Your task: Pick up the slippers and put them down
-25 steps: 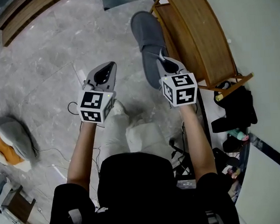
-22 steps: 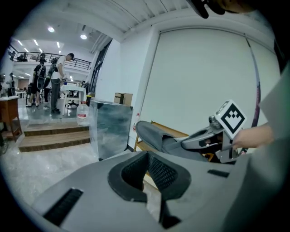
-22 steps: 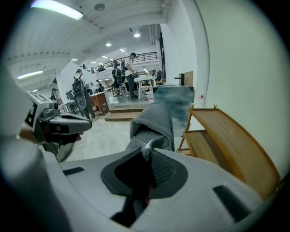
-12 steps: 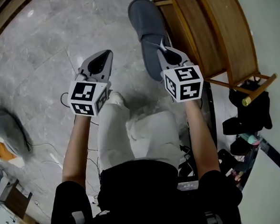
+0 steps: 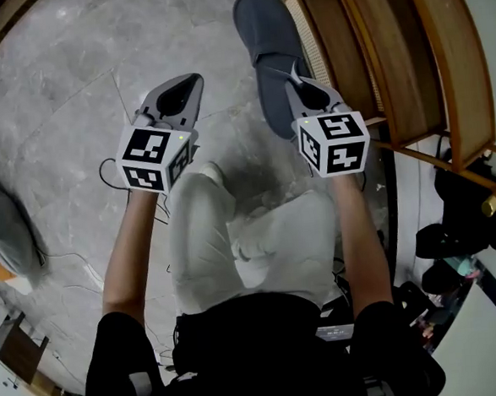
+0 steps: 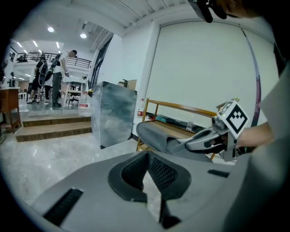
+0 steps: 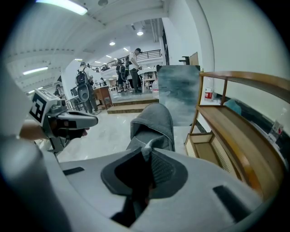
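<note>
Your right hand-held gripper (image 5: 294,80) pinches the grey slipper (image 5: 266,31). Your left hand-held gripper (image 5: 194,80) is pressed together. Only the gripper views show people (image 6: 54,74) behind.

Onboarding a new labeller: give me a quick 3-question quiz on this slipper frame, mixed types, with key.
1. True or false: the left gripper holds a slipper.
2. In the head view, on which side of the grey slipper does the wooden rack stand? A) left B) right C) underneath it
3. Which end of the grey slipper does the right gripper clamp?

Key:
1. False; its jaws are together with nothing between them.
2. B.
3. The heel end; the toe points away from the gripper.
</note>
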The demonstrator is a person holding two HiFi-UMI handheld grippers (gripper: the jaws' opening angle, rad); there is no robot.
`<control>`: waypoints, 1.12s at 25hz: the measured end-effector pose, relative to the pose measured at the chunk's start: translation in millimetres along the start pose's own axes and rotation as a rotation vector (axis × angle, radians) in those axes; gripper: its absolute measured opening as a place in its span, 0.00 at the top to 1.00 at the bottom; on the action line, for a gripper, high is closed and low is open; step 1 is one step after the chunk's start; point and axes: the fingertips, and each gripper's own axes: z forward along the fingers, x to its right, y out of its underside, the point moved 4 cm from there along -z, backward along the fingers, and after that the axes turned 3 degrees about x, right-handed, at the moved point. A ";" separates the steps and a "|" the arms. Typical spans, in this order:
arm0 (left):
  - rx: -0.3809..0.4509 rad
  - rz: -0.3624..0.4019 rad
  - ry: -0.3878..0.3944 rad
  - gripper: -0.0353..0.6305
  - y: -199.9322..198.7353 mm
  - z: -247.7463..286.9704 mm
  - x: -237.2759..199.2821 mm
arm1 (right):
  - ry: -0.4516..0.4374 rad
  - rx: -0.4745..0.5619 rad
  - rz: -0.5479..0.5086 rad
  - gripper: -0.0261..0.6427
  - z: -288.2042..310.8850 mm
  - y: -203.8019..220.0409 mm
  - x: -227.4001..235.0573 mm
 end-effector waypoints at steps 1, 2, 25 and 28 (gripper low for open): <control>0.003 0.006 0.002 0.94 8.3 5.4 -2.0 | -0.001 0.003 -0.002 0.93 7.1 7.7 0.8; 0.006 0.013 0.005 0.94 16.7 10.6 -3.5 | -0.002 0.005 -0.006 0.93 13.8 15.9 1.7; 0.014 0.069 -0.056 0.94 182.7 72.6 -51.6 | -0.063 0.012 -0.085 0.93 134.5 159.1 4.0; -0.001 0.073 -0.053 0.94 198.0 78.8 -55.2 | -0.063 0.011 -0.083 0.93 144.2 169.9 6.0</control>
